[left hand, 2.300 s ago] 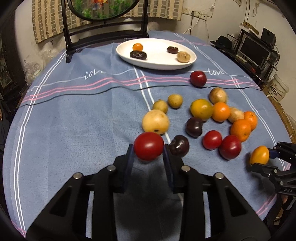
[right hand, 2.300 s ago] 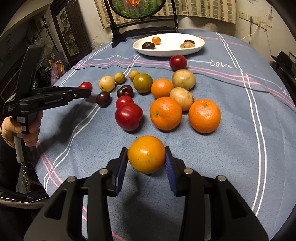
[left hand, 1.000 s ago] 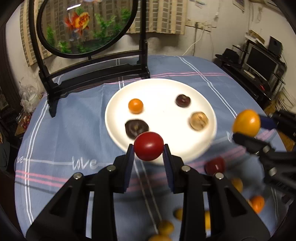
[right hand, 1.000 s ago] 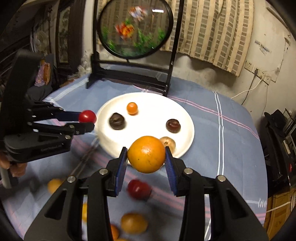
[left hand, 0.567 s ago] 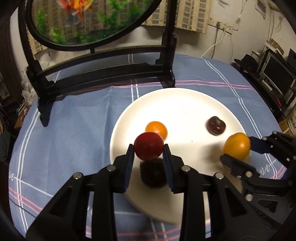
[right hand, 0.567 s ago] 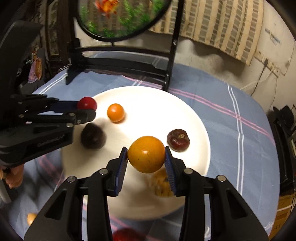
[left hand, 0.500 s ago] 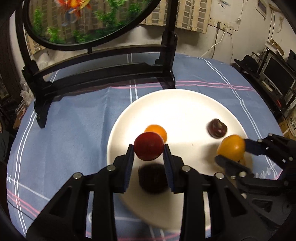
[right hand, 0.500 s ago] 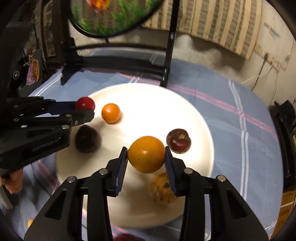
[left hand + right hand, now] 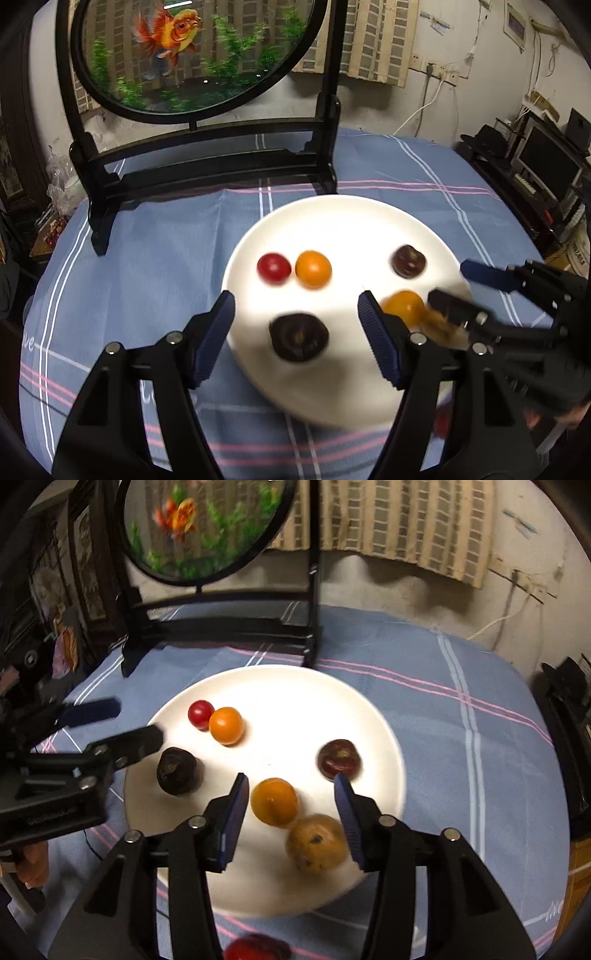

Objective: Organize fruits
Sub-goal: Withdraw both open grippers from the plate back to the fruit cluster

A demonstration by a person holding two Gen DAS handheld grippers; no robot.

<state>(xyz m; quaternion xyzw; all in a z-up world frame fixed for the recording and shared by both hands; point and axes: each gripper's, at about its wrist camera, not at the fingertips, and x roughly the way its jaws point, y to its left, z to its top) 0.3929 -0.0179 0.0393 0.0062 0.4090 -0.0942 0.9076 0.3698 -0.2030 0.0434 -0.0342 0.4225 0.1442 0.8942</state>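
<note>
A blue striped tablecloth [image 9: 155, 258] covered the table, a round goldfish panel on a black stand [image 9: 192, 55] at 12 o'clock beyond the white plate [image 9: 354, 221]. The left gripper [image 9: 295, 328] angled down over the plate, jaws opening and empty, the red tomato [image 9: 273, 268] lying at 11 o'clock touching a small orange [image 9: 313, 269]. The right gripper [image 9: 290, 812] tilted likewise, jaws opening around a loose orange [image 9: 274, 801].
</note>
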